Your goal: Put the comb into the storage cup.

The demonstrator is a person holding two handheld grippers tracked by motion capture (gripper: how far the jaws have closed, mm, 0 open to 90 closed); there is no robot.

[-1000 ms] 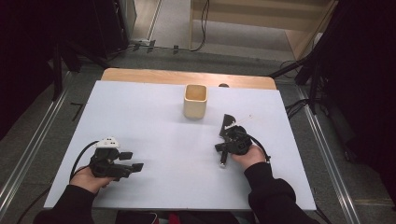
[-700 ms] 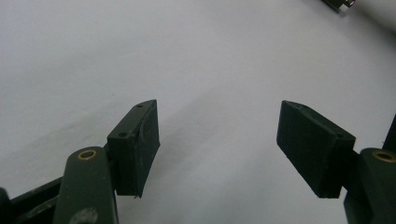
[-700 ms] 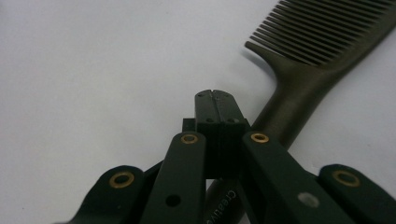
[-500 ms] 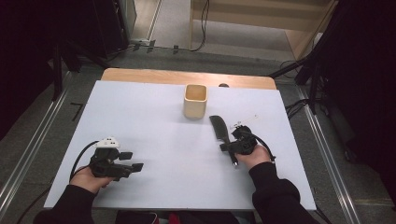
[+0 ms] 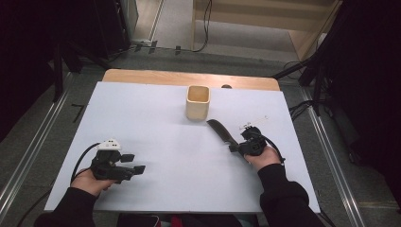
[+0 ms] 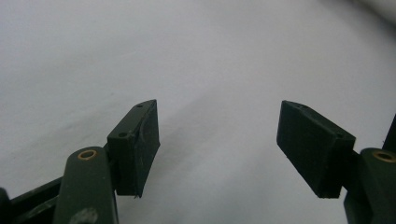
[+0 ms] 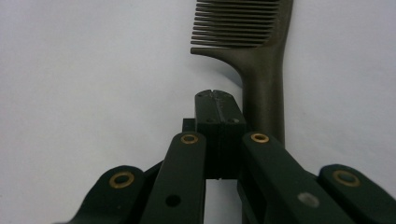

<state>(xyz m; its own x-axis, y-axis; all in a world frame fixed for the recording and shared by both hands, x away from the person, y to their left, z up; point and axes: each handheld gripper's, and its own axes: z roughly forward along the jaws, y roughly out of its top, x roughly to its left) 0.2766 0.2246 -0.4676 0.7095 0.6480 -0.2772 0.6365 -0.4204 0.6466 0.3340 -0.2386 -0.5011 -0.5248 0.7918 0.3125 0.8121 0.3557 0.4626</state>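
A dark comb (image 5: pixel 221 131) lies flat on the white tabletop (image 5: pixel 151 118), its toothed end pointing toward a square wooden cup (image 5: pixel 197 101) at the back middle. My right gripper (image 5: pixel 234 148) sits at the comb's handle end. In the right gripper view its jaws (image 7: pixel 215 95) are pressed together with nothing between them. The comb (image 7: pixel 261 70) runs just to their right, and its handle passes under the right finger. My left gripper (image 5: pixel 137 169) rests low at the front left, open and empty, with bare tabletop between its pads (image 6: pixel 219 140).
A wooden strip (image 5: pixel 189 78) borders the table's far edge. Metal rails (image 5: pixel 38 142) run along both sides of the table. A thin pale stick (image 5: pixel 253 123) lies just beyond the right gripper. Cables (image 5: pixel 302 109) trail on the floor.
The comb stood tilted up by the right gripper a second ago and now lies flat, swung left toward the cup. The right hand shifted slightly. The left gripper has not moved.
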